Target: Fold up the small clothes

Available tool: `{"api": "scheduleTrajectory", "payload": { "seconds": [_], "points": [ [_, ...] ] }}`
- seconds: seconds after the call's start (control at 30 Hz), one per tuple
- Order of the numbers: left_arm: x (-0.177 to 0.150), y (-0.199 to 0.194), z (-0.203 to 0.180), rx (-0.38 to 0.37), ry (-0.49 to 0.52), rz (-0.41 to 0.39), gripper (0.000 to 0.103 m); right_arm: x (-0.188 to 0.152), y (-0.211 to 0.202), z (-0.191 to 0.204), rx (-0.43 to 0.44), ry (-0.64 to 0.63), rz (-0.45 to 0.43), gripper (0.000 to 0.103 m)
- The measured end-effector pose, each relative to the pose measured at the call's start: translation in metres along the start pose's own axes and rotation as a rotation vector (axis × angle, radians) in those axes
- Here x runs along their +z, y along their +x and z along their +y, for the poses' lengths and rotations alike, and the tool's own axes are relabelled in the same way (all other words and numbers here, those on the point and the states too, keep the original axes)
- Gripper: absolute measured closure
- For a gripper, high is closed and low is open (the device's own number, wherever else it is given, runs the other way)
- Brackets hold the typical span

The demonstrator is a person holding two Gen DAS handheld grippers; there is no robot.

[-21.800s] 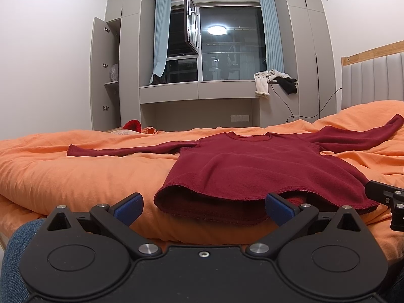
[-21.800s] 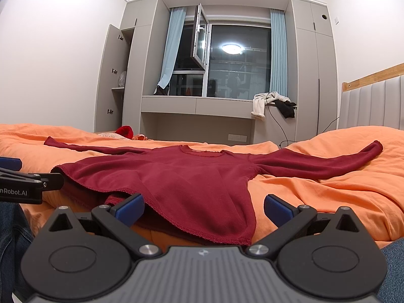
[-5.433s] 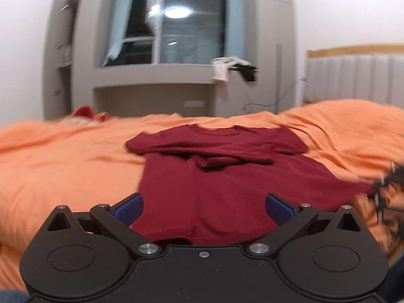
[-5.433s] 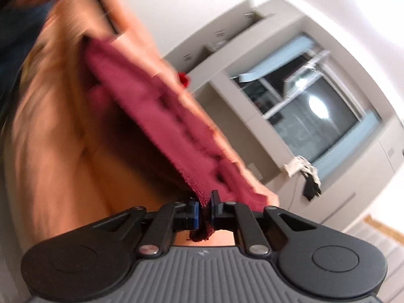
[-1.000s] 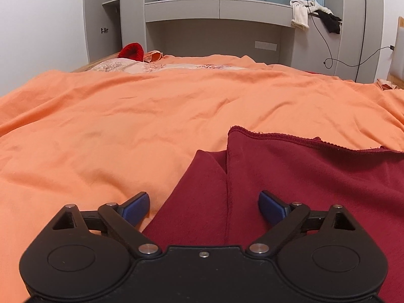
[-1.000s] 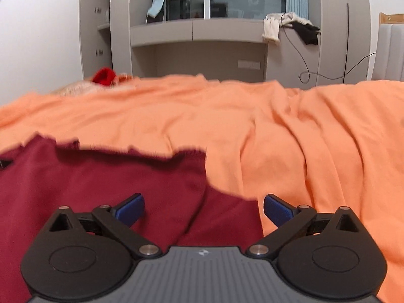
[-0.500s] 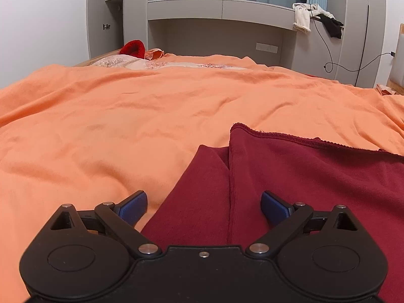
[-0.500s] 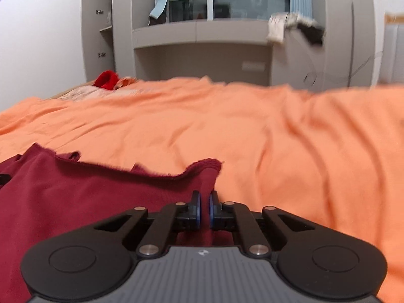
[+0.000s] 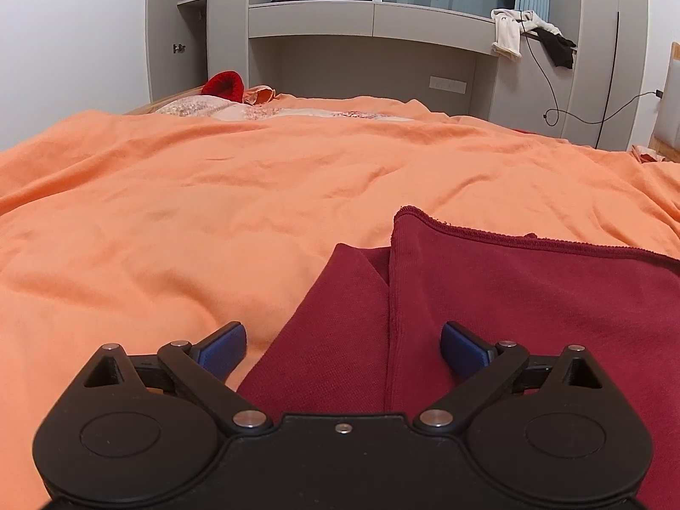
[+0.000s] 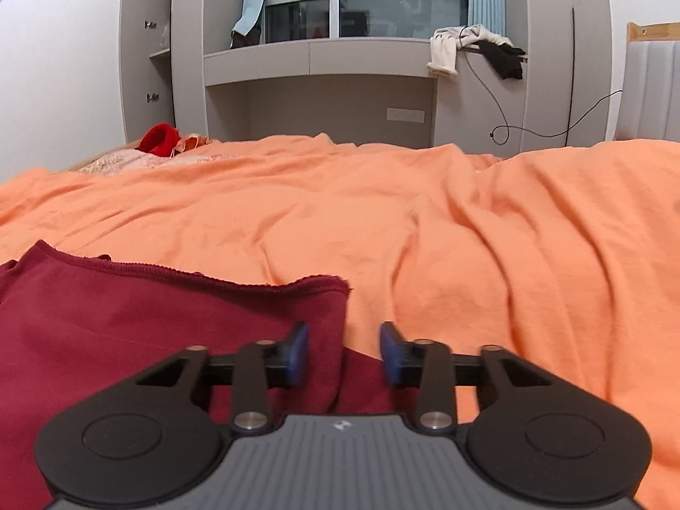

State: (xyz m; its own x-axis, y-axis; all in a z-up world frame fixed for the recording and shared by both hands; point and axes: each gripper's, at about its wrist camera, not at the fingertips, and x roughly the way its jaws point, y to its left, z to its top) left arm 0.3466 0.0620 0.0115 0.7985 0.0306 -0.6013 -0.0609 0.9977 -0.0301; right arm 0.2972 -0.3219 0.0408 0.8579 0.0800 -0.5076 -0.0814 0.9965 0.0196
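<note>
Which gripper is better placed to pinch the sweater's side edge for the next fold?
Probably right. The right gripper has the sweater side edge between its opening jaws, pads close to it. The left gripper is wide open, straddling an edge with pads far apart.

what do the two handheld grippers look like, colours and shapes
Both are matte black, with two round discs at the base, linkage arms with silver pivot bolts, and blue finger pads. The left gripper has a smooth black body; the right gripper has a ribbed grey one bearing a small logo.

Folded sweater (image 9: 531, 297) on bedspread (image 9: 212, 212), shelf unit (image 9: 365, 25) behind bed
</note>
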Motion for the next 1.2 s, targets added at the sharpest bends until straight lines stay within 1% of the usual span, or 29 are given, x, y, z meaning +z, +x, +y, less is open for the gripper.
{"api": "scheduleTrajectory", "payload": {
  "seconds": [0.03,0.1,0.13,0.27,0.33,0.4,0.43,0.5,0.53,0.67,0.8,0.87,0.97,1.1,1.17,1.2],
  "points": [
    [0.0,-0.001,0.0,0.001,0.0,-0.001,0.004,0.0,-0.003,-0.003,0.002,0.003,0.002,0.053],
    [-0.001,-0.001,0.001,0.004,0.003,-0.002,0.003,-0.004,-0.014,-0.01,0.007,0.017,0.013,0.037],
    [-0.001,-0.001,0.0,0.006,0.005,-0.002,0.003,-0.007,-0.021,-0.013,0.013,0.023,0.013,0.035],
    [-0.001,-0.002,-0.002,0.014,0.012,-0.001,0.002,-0.02,-0.05,-0.014,0.049,0.005,-0.005,0.016],
    [-0.001,-0.002,-0.003,0.018,0.015,0.0,0.002,-0.028,-0.063,-0.006,0.068,-0.03,-0.011,0.011],
    [-0.001,-0.002,-0.004,0.025,0.019,-0.001,0.001,-0.037,-0.07,0.004,0.08,-0.089,-0.006,0.004],
    [-0.001,-0.002,-0.005,0.028,0.021,-0.001,0.001,-0.04,-0.07,0.011,0.075,-0.127,-0.001,0.004],
    [-0.001,-0.002,-0.007,0.036,0.026,-0.001,0.001,-0.048,-0.069,0.022,0.036,-0.203,0.005,0.001],
    [-0.001,-0.002,-0.008,0.039,0.029,-0.002,0.001,-0.049,-0.067,0.024,0.025,-0.214,0.007,0.001],
    [-0.001,-0.004,-0.008,0.043,0.029,-0.008,0.001,-0.049,-0.061,0.021,0.029,-0.186,0.026,0.0],
    [-0.001,-0.012,-0.001,0.023,-0.01,-0.029,0.001,-0.046,-0.065,0.018,0.027,-0.162,0.02,0.0],
    [-0.002,-0.023,0.005,-0.009,-0.045,-0.069,0.001,-0.043,-0.075,0.02,-0.007,-0.156,-0.034,0.0],
    [-0.003,-0.045,0.013,-0.047,-0.093,-0.14,0.001,-0.034,-0.09,0.02,-0.014,-0.119,-0.134,0.0],
    [-0.012,-0.072,0.02,-0.041,-0.139,-0.195,0.001,-0.024,-0.104,0.026,0.022,0.0,-0.229,0.0],
    [-0.02,-0.085,0.022,-0.039,-0.164,-0.204,0.001,-0.021,-0.109,0.03,0.048,0.05,-0.249,0.0],
    [-0.024,-0.091,0.023,-0.037,-0.176,-0.197,0.001,-0.021,-0.111,0.033,0.063,0.072,-0.258,0.0]
  ]
}}
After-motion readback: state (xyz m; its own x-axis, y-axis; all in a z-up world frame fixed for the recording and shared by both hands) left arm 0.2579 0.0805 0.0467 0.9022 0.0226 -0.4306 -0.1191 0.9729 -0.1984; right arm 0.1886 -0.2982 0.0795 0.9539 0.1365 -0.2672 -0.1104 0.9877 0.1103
